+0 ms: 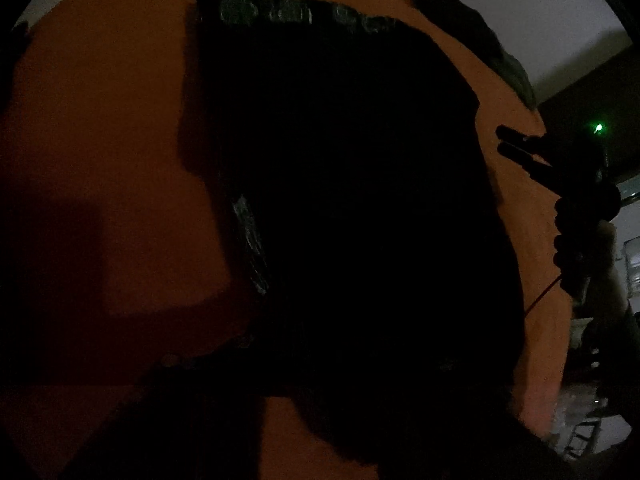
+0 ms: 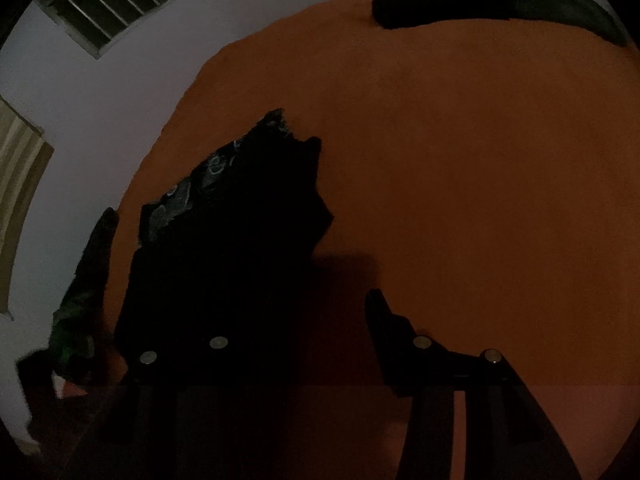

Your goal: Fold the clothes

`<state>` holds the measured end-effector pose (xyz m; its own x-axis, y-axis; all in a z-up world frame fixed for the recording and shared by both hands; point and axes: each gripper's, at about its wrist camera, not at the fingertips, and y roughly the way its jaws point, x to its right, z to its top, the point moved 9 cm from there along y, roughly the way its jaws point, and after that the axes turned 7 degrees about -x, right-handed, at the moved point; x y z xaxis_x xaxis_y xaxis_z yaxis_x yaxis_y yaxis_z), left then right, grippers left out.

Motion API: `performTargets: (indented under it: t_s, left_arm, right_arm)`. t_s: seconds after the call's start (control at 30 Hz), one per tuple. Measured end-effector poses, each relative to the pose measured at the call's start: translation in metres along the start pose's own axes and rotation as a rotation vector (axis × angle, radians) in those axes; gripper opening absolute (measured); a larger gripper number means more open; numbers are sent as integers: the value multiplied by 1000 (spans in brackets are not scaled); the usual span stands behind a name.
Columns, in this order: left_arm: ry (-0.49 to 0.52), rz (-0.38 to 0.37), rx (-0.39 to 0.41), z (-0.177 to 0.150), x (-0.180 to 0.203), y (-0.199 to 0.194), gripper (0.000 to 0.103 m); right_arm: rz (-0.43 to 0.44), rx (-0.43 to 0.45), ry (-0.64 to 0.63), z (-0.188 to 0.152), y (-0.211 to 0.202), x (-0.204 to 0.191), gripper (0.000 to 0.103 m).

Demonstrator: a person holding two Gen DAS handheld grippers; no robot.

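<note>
A black garment (image 1: pixel 340 140) with a pale patterned band (image 1: pixel 264 12) lies spread on an orange surface (image 1: pixel 100 140). It fills the middle of the very dark left wrist view. My left gripper's fingers are lost in the blackness at the bottom of that view, and no held cloth can be made out. My right gripper (image 1: pixel 499 141) shows at the garment's right edge, clear of the cloth. In the right wrist view the garment (image 2: pixel 224 248) lies to the left and covers the left finger. The right gripper (image 2: pixel 320 300) is open over bare orange surface (image 2: pixel 460 160), its right finger (image 2: pixel 394 328) plainly visible.
A dark heap of clothes (image 2: pixel 440 0) and a greenish garment (image 2: pixel 568 4) sit at the far edge of the surface. More greenish cloth (image 2: pixel 76 320) hangs at the left edge. Behind are a pale wall and a barred window (image 2: pixel 108 4). A green light (image 1: pixel 599 128) glows at the right.
</note>
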<state>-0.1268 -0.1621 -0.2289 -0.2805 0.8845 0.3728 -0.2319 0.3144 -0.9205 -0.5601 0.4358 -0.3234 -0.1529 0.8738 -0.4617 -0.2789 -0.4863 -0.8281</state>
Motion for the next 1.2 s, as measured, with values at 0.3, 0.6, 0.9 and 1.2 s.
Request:
performTargets:
  t_s: [0.3, 0.6, 0.9, 1.2]
  left_arm:
    - [-89, -70, -38, -39, -10, -18, 1]
    - [-222, -246, -82, -43, 18, -3, 32]
    - [-203, -214, -43, -50, 21, -5, 2]
    - [-202, -208, -79, -78, 13, -18, 5]
  right_arm:
    - [-11, 19, -4, -19, -32, -2, 47]
    - [-11, -18, -8, -38, -28, -7, 46]
    - [-2, -32, -3, -40, -25, -2, 46]
    - [-4, -34, 31, -41, -25, 11, 46]
